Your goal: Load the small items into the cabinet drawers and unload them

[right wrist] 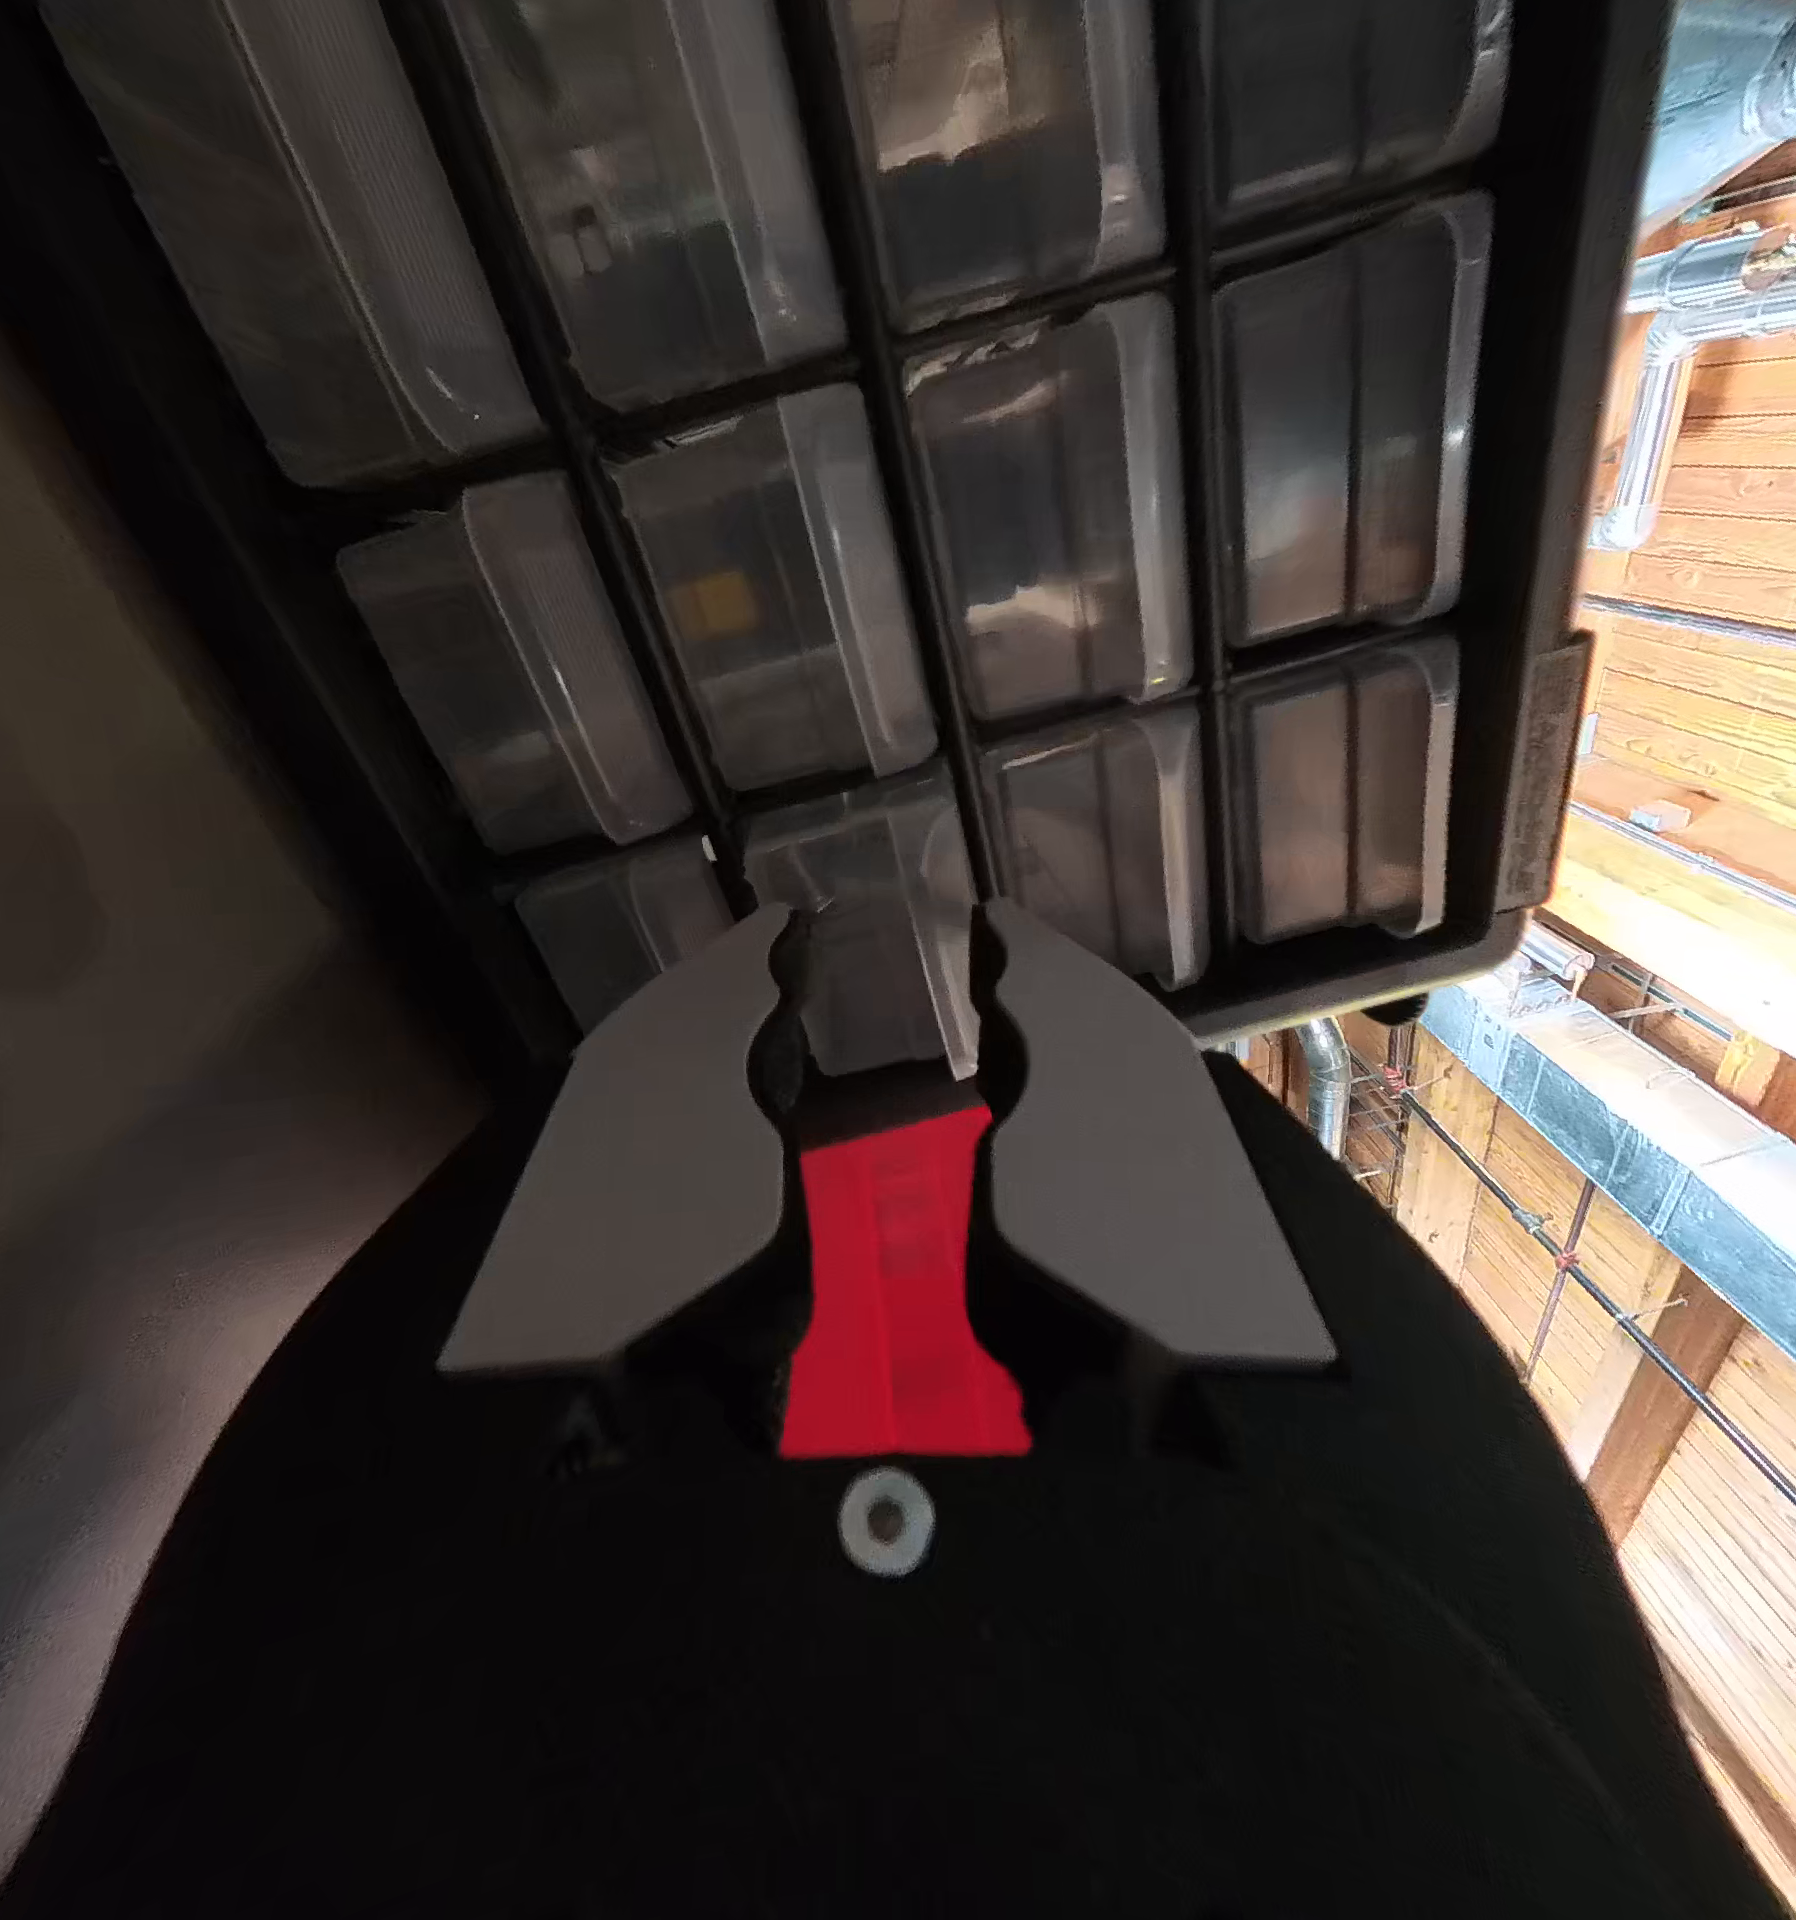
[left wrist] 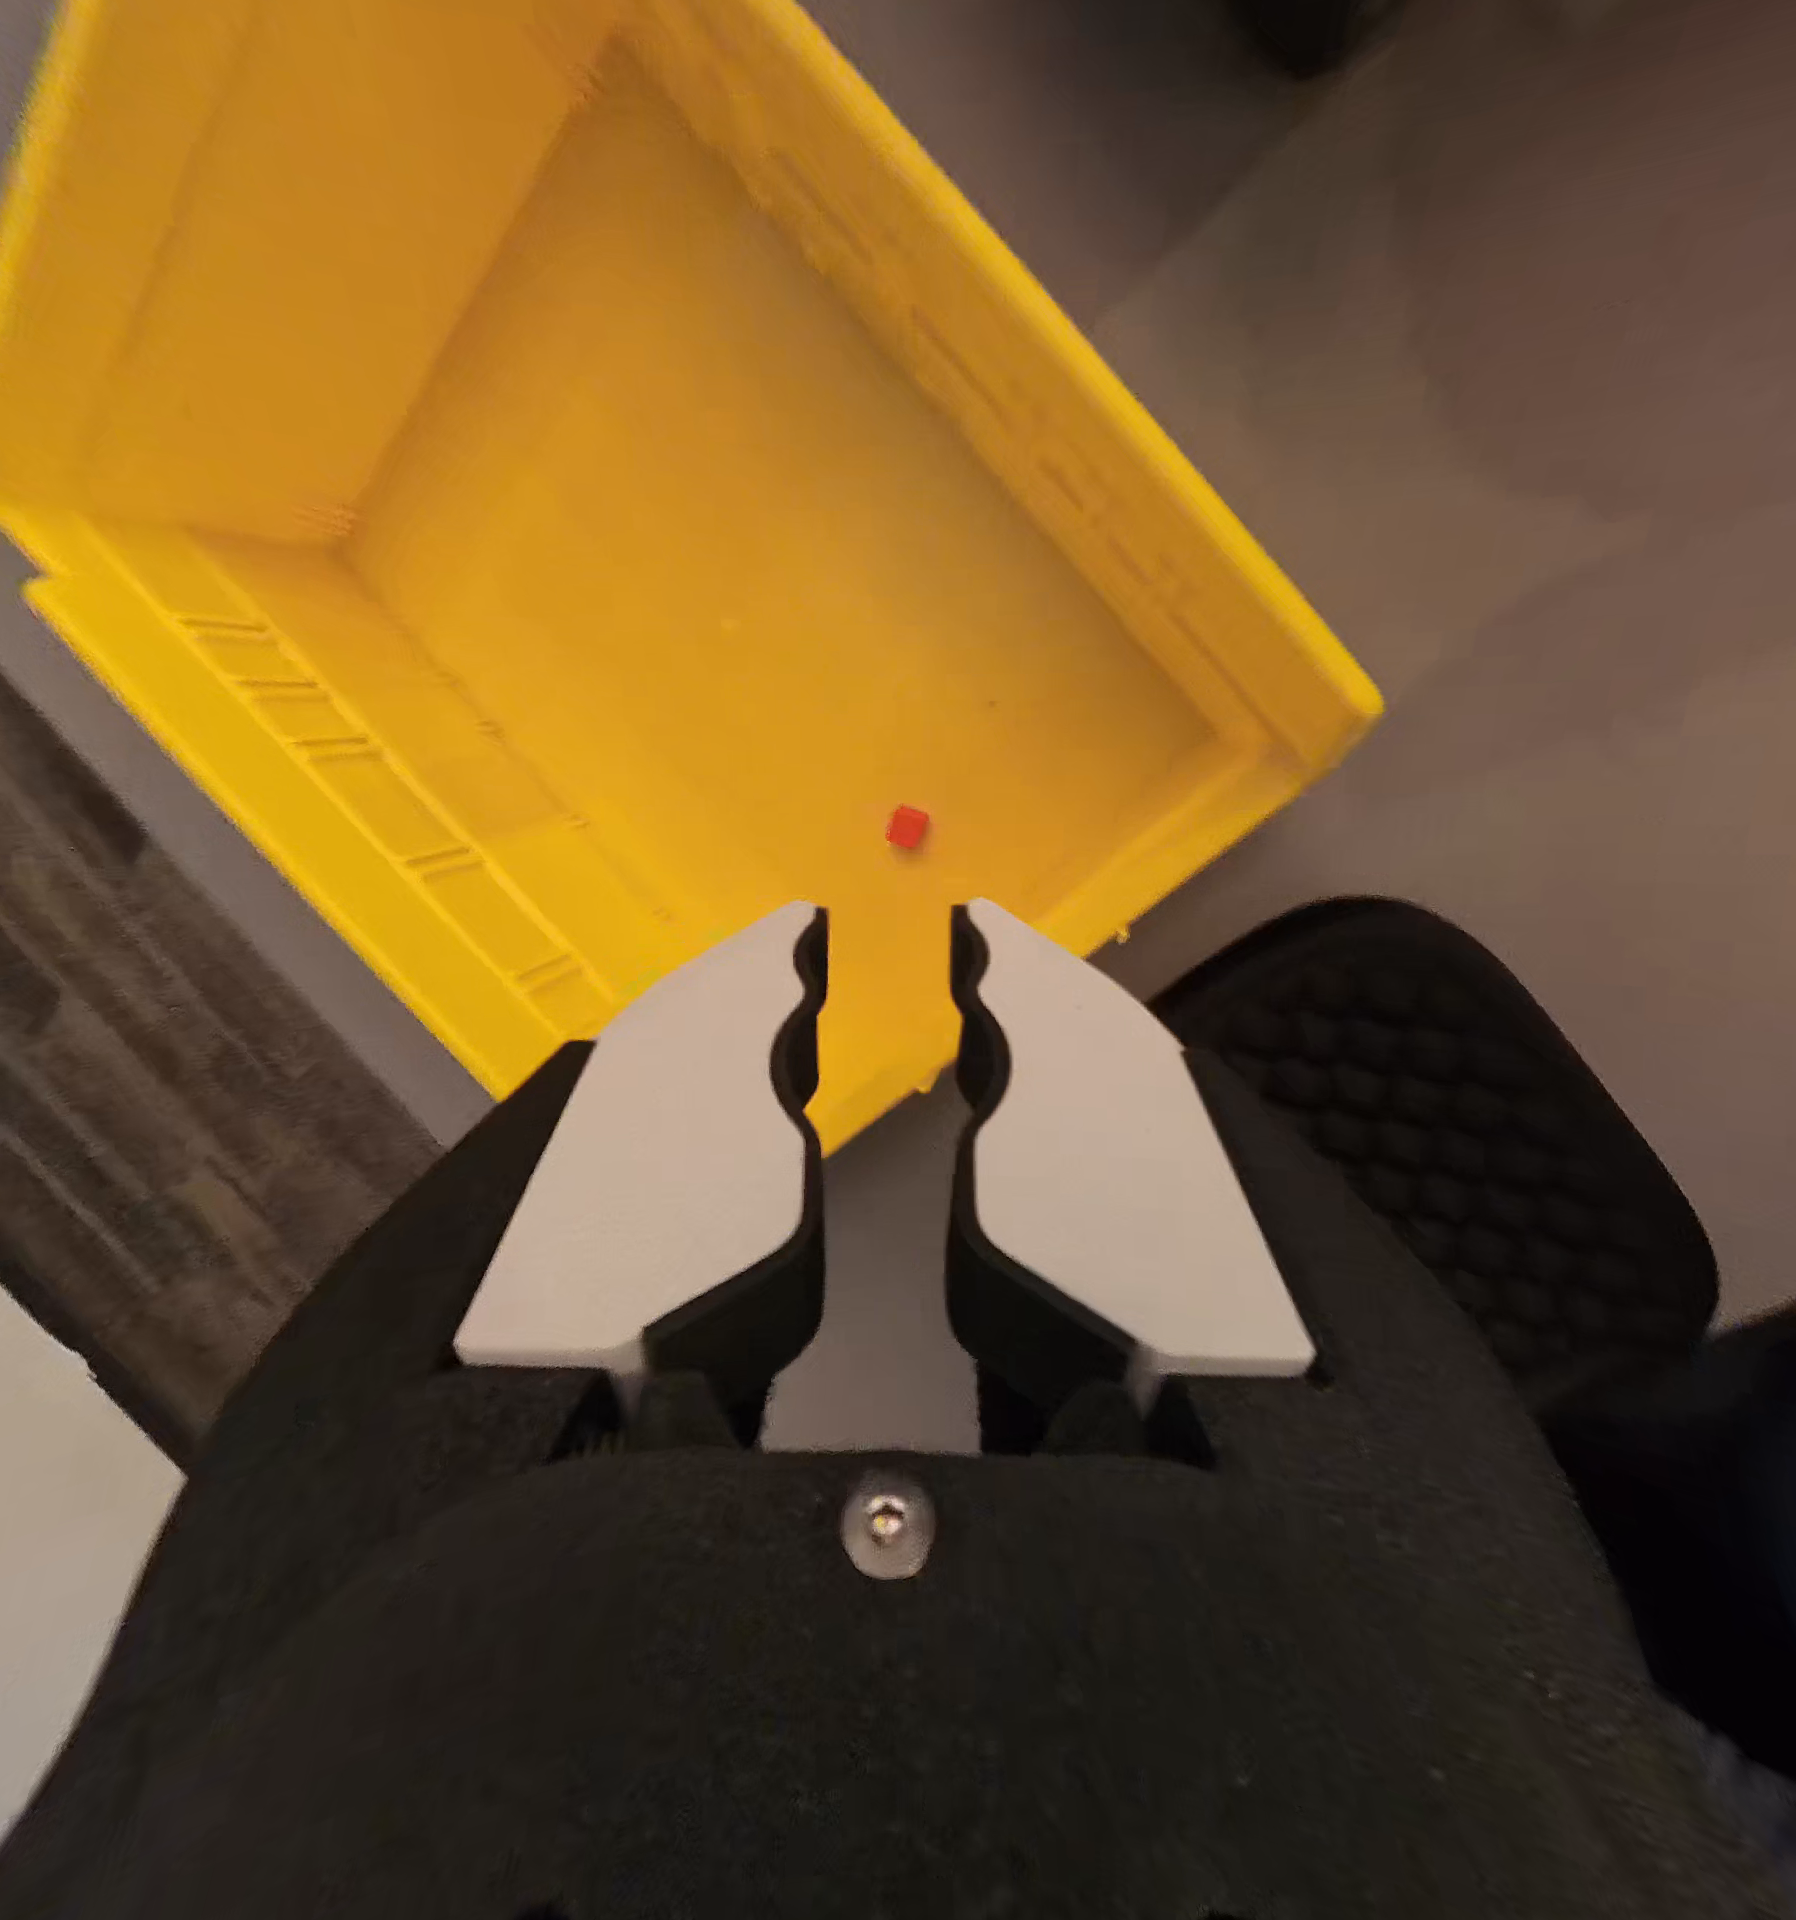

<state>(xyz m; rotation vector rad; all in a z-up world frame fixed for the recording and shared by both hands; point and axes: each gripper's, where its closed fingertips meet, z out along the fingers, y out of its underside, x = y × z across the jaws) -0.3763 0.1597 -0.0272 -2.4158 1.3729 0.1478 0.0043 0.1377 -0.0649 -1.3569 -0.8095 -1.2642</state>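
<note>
right gripper (right wrist: 889, 920): jaws apart, holding nothing | in front: black cabinet (right wrist: 1559, 520) with rows of clear drawers (right wrist: 1330, 436), all pushed in | red strip (right wrist: 899, 1299) below the jaws

Left wrist view looks down into a yellow bin (left wrist: 250, 312); right wrist view faces the drawer cabinet (right wrist: 1538, 520) closely; nothing shared

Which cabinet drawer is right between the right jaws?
The clear drawer directly ahead of the right gripper, next to the red base; the other drawers sit farther off.
</note>
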